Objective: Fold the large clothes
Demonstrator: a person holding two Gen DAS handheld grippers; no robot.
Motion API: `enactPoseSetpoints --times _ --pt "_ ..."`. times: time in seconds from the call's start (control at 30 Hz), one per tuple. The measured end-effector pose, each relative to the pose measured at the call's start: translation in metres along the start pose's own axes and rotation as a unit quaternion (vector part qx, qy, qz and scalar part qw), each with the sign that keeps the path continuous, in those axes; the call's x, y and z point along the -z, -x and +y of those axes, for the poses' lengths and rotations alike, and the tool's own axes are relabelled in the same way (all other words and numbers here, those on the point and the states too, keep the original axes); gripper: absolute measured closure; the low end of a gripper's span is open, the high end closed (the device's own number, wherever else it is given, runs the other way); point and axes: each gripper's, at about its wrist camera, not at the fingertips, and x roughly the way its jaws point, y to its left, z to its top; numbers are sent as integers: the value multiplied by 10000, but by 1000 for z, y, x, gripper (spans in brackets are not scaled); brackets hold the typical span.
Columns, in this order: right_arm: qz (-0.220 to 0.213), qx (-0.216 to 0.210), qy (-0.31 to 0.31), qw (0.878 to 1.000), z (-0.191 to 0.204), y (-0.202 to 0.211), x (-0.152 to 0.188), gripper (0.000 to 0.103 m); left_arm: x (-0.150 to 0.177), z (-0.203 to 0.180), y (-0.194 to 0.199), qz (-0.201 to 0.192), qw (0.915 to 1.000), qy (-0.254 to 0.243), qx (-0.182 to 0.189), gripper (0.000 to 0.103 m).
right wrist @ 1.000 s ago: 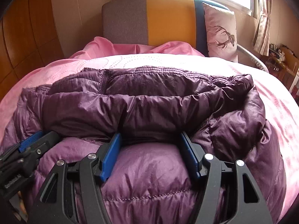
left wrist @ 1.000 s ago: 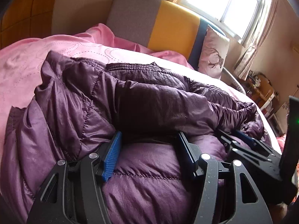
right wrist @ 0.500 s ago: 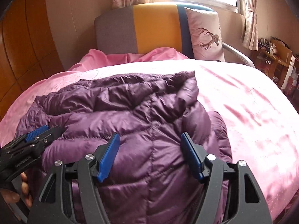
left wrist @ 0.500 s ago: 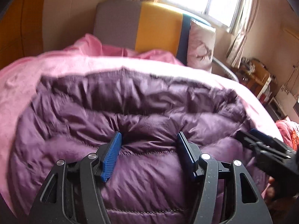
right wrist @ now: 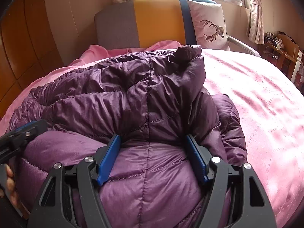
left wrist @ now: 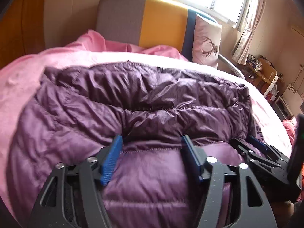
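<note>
A puffy purple down jacket [left wrist: 152, 98] lies folded across the pink bed cover [left wrist: 22, 76]. My left gripper [left wrist: 152, 138] rests on its near part, fingertips at the edge of the folded-over layer. Its jaws are opening, and a bulge of jacket sits between the blue pads. My right gripper [right wrist: 152, 136] stands the same way near the jacket's [right wrist: 133, 95] right end, jaws wide, with padding swelling between its fingers. Each gripper shows in the other's view: the right gripper [left wrist: 252, 146] low at the right, the left gripper [right wrist: 28, 129] at the left edge.
A grey, yellow and blue headboard [left wrist: 161, 19] and a deer-print pillow [right wrist: 209, 24] stand at the far end. Bare pink bed cover [right wrist: 256, 104] stretches to the right of the jacket. A wooden desk [left wrist: 266, 72] with clutter stands beyond the bed. A person's hand [right wrist: 9, 186] holds the left gripper.
Both grippers slid right along the jacket; the right one now sits near the jacket's right end. The folded layer lies flatter and further out. The left jaws stand a little wider.
</note>
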Motion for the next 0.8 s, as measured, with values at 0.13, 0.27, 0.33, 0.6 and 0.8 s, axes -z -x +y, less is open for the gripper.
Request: enactPoseSetpoints --times 0.13,0.27,0.33,0.6,0.8 --pt "-37 -6 0 10000 2 0 0 33 0 3 25 -277 9994 -133 -126 30" --pt "-75 -2 5 10000 3 0 2 33 1 15 43 -396 9989 -59 -225 30" --pt "-72 3 8 10000 3 0 2 33 2 23 49 -425 9987 1 -270 30" --pt "-69 34 25 10000 3 0 2 32 9 53 62 -460 9978 223 -412 30" --pt "-58 71 33 10000 3 0 3 32 16 75 63 -385 9973 375 -509 30"
